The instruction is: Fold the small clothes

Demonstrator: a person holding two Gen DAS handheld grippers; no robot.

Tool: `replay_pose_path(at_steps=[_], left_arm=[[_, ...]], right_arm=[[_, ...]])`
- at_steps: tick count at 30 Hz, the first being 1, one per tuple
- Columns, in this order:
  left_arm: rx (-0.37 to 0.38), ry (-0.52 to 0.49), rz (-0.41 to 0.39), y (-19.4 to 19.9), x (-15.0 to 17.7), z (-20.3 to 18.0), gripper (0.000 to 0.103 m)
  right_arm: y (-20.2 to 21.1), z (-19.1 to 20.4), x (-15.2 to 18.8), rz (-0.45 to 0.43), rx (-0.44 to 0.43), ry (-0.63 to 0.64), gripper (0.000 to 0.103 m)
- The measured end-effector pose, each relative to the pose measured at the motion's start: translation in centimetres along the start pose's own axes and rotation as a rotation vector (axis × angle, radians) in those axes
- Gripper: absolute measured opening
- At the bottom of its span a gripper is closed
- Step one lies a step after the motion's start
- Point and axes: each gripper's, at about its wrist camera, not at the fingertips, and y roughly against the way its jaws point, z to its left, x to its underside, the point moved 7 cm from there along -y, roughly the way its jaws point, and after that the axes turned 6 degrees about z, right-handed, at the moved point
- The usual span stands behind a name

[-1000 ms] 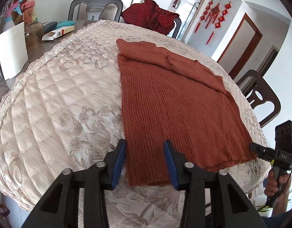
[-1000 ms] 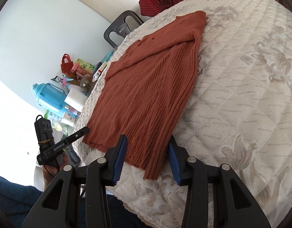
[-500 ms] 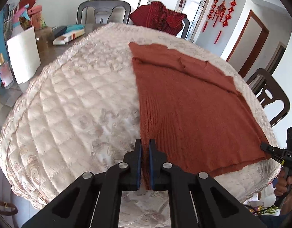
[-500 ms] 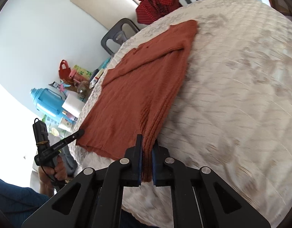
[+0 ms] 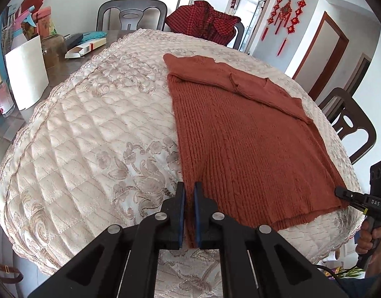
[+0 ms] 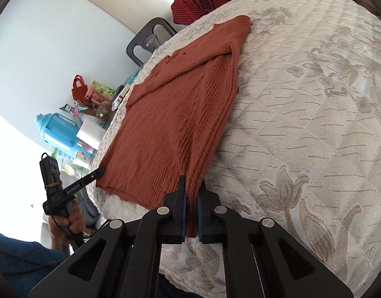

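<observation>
A rust-brown knitted sweater (image 5: 250, 144) lies flat on the cream quilted table cover (image 5: 96, 134), sleeves folded across its far end. My left gripper (image 5: 188, 193) is shut on the sweater's near left hem corner. My right gripper (image 6: 191, 193) is shut on the near right hem corner; the sweater (image 6: 175, 114) stretches away from it. Each gripper shows in the other's view, the right gripper (image 5: 344, 195) at the hem's right end and the left gripper (image 6: 99, 170) at its left end.
A red checked garment (image 5: 205, 22) hangs over a chair behind the table. Dark chairs (image 5: 130, 15) stand at the back and right (image 5: 349, 124). A paper roll (image 5: 26, 74), boxes and bottles crowd the left side; a blue thermos (image 6: 58, 131) stands there too.
Both grippers went from open around the hem to shut on its corners. Since half a second ago they have stayed shut, and the view has shifted slightly.
</observation>
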Motion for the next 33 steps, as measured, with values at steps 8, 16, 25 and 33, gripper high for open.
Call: replay_pose_path(at_steps=[8,16,25,33], left_arm=[[0.019,-0.020,-0.049,1.1,-1.5,-0.8,0.008],[0.041,-0.044,-0.111,1.7,-3.8,-1.6,0.008],[0.080,-0.020,-0.184,1.6,-8.2,-1.3,0.008],[0.115,0.027,-0.227,-0.3,-14.2,-0.1,0.008]], right_arm=[[0.6,1.4,-0.8,-0.032,-0.061,0.034,0.006],[1.2,2.9,-2.9,-0.083,-0.112,0.066,0.006],[1.6,4.0,-6.4,-0.154,-0.156,0.079,0.006],[2.3,2.8,-11.9,-0.244,-0.152,0.040,0.006]])
